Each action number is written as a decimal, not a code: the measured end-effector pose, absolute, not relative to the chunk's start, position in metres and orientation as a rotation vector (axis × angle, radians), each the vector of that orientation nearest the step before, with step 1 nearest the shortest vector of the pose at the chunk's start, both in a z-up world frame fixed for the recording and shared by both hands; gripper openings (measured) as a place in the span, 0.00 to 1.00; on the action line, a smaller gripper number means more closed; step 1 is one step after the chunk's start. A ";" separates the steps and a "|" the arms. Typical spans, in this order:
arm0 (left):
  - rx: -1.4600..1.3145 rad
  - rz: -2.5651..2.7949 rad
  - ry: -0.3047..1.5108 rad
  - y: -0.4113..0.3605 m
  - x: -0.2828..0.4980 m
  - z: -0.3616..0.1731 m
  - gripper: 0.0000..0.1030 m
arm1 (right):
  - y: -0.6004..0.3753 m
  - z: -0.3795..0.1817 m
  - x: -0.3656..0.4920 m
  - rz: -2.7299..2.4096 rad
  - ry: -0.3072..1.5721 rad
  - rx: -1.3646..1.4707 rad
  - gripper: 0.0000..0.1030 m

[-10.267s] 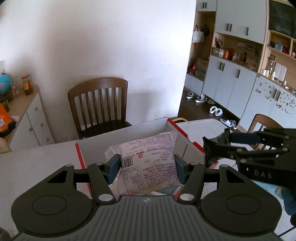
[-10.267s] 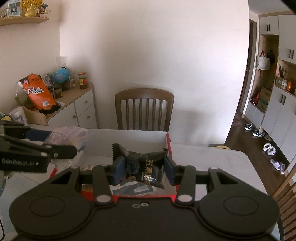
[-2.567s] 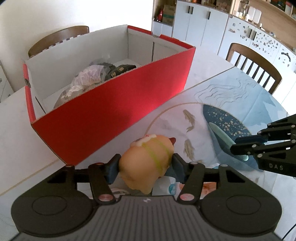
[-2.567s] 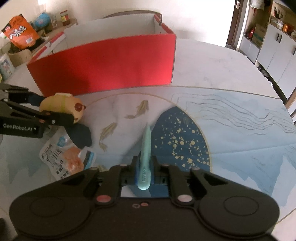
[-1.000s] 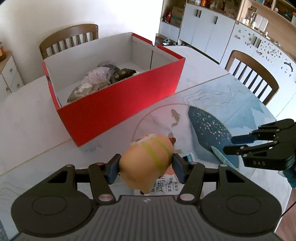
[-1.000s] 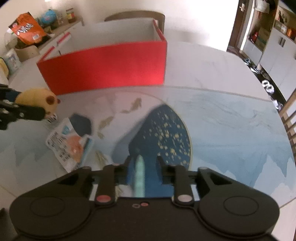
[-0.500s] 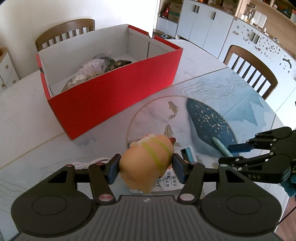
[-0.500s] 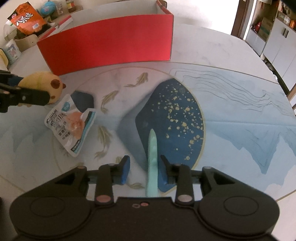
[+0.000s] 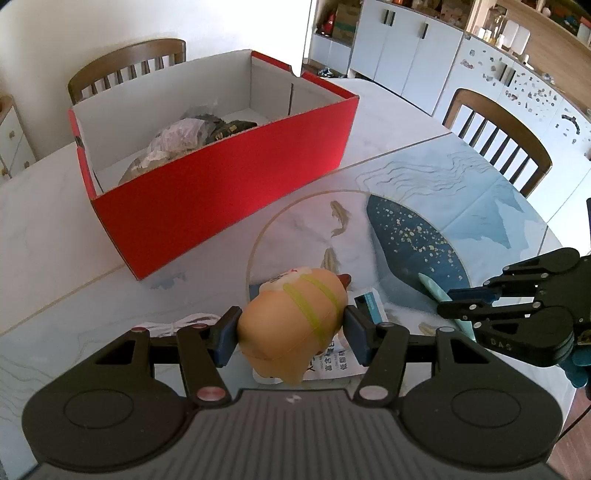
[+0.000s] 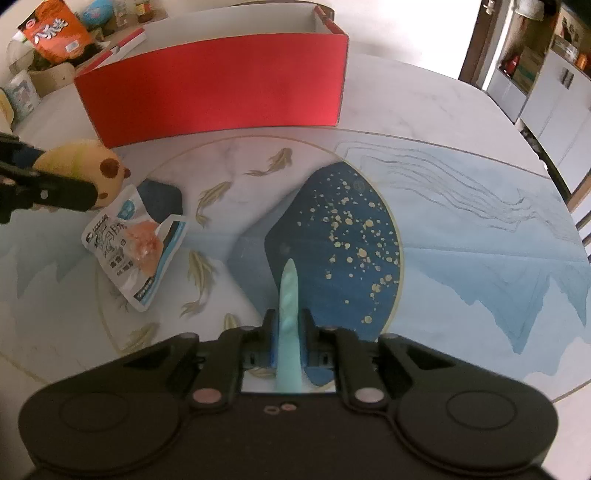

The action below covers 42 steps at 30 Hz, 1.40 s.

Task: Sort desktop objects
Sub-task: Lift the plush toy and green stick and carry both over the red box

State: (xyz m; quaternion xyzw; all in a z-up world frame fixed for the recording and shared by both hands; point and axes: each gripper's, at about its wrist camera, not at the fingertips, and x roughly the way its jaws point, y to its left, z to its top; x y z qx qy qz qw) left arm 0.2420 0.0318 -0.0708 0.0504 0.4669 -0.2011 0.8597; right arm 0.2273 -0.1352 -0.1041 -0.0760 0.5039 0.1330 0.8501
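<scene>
My left gripper is shut on a tan squishy pig toy with yellow-green stripes, held above the table in front of the red box. The toy also shows in the right wrist view. My right gripper is shut on a pale teal horn-shaped toy over the blue whale print; it shows in the left wrist view too. A white snack packet lies on the mat below the pig toy. The box holds several wrapped snacks.
The table carries a blue and white fish-print mat. Wooden chairs stand behind the box and at the right. A side cabinet with an orange snack bag stands far left. A white cord lies near my left fingers.
My right gripper was open around the teal toy half a second ago and has closed on it. My left gripper still holds the pig toy and has barely moved.
</scene>
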 end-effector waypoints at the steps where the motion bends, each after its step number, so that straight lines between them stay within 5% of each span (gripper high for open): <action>1: 0.106 -0.422 0.978 0.032 0.242 -0.070 0.57 | -0.135 -0.104 0.227 0.280 1.062 -0.167 0.10; 42: 0.079 -0.303 0.811 0.033 0.295 0.023 0.57 | -0.093 0.050 0.304 0.468 0.771 -0.089 0.10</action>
